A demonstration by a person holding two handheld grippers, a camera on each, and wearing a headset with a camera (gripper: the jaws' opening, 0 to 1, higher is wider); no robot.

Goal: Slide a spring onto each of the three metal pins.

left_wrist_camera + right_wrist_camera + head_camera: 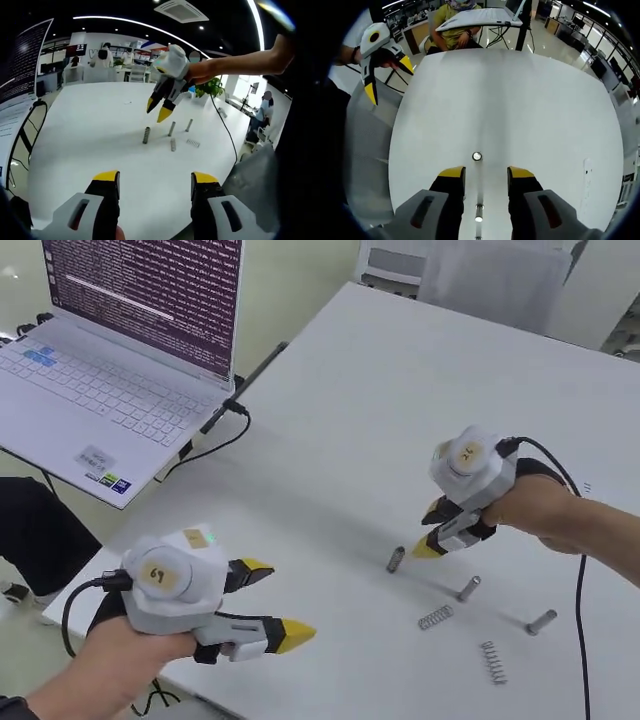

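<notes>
Three short metal pins stand on the white table (350,420). The left pin (396,559) looks ribbed, as if a spring sits round it; the middle pin (468,588) and right pin (541,621) are bare. One loose spring (435,617) lies between the pins and another spring (492,661) lies nearer the front. My right gripper (428,530) hovers open just above and right of the left pin, holding nothing; from above, a pin top (477,156) shows just beyond its jaws (482,172). My left gripper (275,602) is open and empty at the table's near left, well away from the pins (171,128).
An open laptop (120,360) sits on a stand off the table's left edge, with a black cable (215,445) trailing onto the table. The right gripper's cable (580,580) hangs by the right pin. A grey chair (490,280) stands at the far side.
</notes>
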